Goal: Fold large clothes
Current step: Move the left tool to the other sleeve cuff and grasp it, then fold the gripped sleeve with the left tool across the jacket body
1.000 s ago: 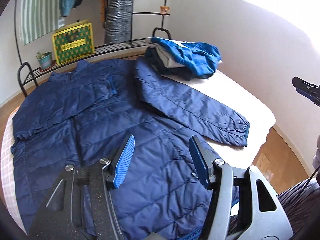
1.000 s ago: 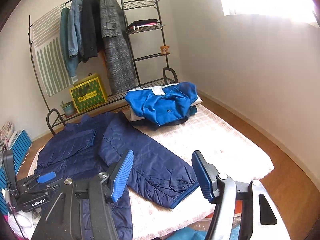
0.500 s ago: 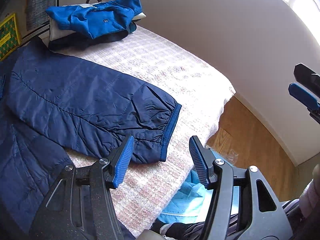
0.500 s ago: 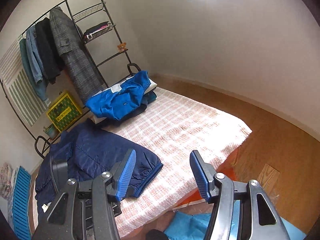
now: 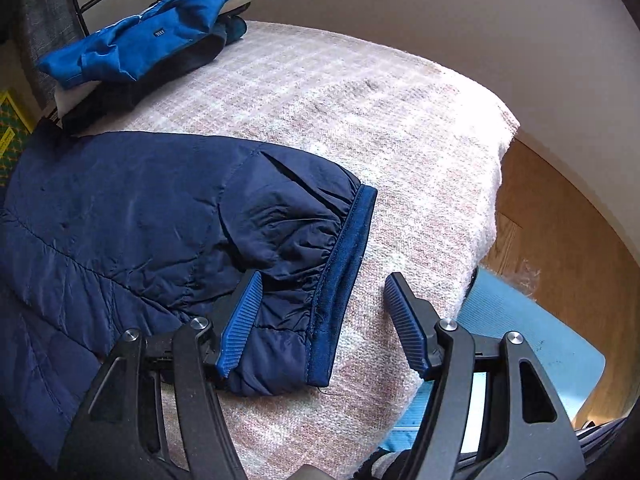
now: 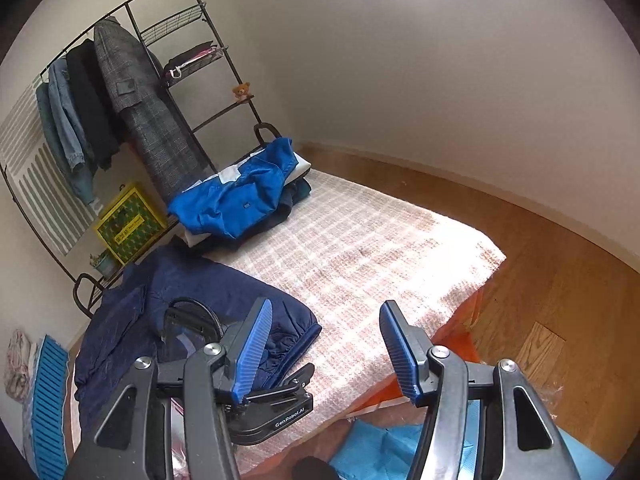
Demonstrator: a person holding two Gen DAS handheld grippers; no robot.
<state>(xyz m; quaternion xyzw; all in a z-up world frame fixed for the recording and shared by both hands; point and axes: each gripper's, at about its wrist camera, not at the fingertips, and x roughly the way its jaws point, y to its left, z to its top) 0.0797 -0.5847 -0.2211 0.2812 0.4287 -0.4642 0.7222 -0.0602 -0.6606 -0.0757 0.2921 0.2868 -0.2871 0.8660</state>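
A dark navy quilted jacket (image 5: 120, 216) lies spread on the bed. Its right sleeve ends in a blue cuff (image 5: 340, 276). My left gripper (image 5: 324, 320) is open and low over the bed, with the cuff between its fingers; its left finger rests on the sleeve. In the right wrist view the jacket (image 6: 132, 320) lies at the lower left, with the left gripper (image 6: 276, 400) at the sleeve end. My right gripper (image 6: 324, 344) is open and empty, held above the bed's near edge.
A pile of bright blue and dark clothes (image 5: 152, 40) sits at the bed's far corner. The bed has a pink checked cover (image 6: 380, 248). A clothes rack (image 6: 120, 100) stands behind it. Wooden floor (image 6: 560, 280) lies to the right, a light blue mat (image 5: 532, 344) below.
My left gripper has swung from over the jacket's body to the right sleeve and come down close around the cuff. My right gripper has tilted and turned toward the bed's right side.
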